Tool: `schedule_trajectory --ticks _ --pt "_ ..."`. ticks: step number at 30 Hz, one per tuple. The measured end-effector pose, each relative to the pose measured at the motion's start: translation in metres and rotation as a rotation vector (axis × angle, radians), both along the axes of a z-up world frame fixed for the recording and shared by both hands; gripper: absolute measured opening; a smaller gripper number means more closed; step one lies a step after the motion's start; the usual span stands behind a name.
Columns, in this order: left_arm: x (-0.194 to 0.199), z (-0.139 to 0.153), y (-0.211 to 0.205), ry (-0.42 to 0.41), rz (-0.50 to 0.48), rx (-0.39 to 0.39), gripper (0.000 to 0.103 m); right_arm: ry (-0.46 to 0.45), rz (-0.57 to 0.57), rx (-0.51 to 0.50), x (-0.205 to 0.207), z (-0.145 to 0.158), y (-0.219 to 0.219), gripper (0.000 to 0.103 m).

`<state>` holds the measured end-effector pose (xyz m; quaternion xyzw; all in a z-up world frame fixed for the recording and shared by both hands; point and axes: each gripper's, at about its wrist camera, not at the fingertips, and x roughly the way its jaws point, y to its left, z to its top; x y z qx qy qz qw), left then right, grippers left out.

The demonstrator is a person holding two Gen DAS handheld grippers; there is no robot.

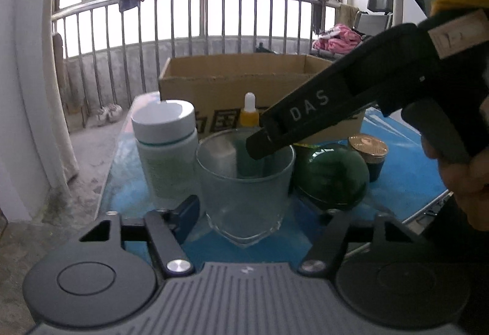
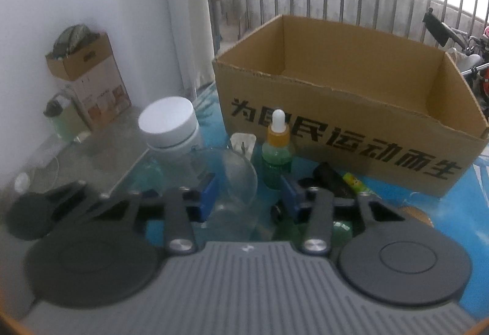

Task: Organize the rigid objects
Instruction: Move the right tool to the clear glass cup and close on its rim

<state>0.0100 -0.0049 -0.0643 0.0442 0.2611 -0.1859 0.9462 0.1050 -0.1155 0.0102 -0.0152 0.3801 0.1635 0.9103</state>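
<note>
A clear drinking glass (image 1: 244, 182) stands on the blue table, between the wide-open jaws of my left gripper (image 1: 253, 212). My right gripper (image 2: 249, 191) is open, its jaws astride the glass's rim (image 2: 235, 179); in the left wrist view its black body (image 1: 351, 102) reaches down over the glass. A white-capped jar (image 1: 166, 148) stands left of the glass. A dropper bottle (image 2: 276, 151) with orange collar stands behind it. A dark green round object (image 1: 331, 176) and a copper-lidded tin (image 1: 368, 153) sit to the right.
An open, empty-looking cardboard box (image 2: 345, 133) with black printing stands at the back of the table (image 1: 406, 179). A white plug (image 2: 243, 144) and a small green packet (image 2: 354, 182) lie before it. A balcony railing (image 1: 195, 26) is beyond; the table's left edge drops to the floor.
</note>
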Motion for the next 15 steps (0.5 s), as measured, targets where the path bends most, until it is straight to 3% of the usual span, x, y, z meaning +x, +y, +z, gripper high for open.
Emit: schedule_trajectory --ticks 4,5,15 --pt "0.008 -0.001 0.001 0.022 -0.014 -0.02 0.065 0.045 -0.007 0.005 0.006 -0.004 -0.007 0.012" --pt "0.01 -0.003 0.001 0.025 -0.011 -0.016 0.065 0.053 -0.014 0.009 0.007 -0.006 -0.007 0.01" --pt "0.008 -0.002 -0.001 0.036 0.011 -0.006 0.063 0.084 -0.008 0.025 0.014 -0.008 -0.008 0.007"
